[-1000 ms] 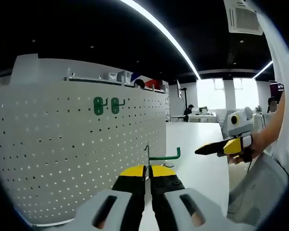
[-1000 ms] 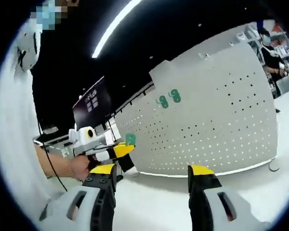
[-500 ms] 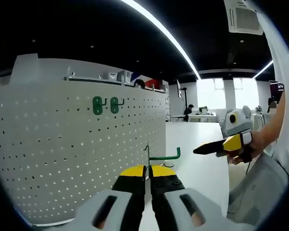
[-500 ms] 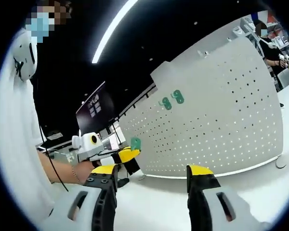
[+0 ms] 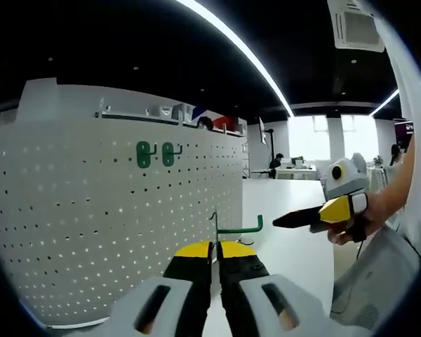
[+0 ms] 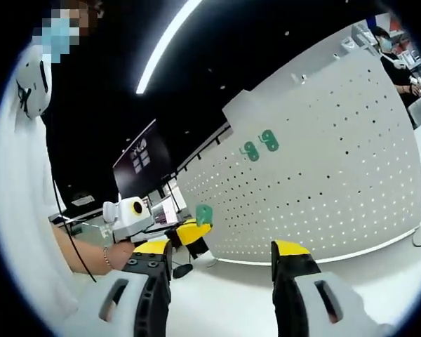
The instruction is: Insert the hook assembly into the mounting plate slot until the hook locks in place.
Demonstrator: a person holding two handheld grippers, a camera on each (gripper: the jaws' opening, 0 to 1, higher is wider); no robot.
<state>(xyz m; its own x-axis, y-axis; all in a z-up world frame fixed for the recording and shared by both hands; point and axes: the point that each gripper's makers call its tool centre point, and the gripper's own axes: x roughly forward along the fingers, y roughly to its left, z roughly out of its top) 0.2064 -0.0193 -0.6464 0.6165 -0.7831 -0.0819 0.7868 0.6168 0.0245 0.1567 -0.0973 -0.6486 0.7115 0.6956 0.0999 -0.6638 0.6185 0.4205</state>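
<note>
I count three green metal hooks: two hung on the white perforated pegboard (image 5: 112, 232), at (image 5: 144, 154) and (image 5: 168, 153). The third (image 5: 237, 228) sits in my left gripper (image 5: 215, 251).

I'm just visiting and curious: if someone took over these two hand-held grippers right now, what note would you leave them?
Left gripper: shut on a green hook, held in front of the pegboard, not touching it.
Right gripper: open, holding nothing.
Two green hooks already hang high on the pegboard.
Done: hook picked up.
Left: bring the held hook to the board, push it into the holes until it locks.
</note>
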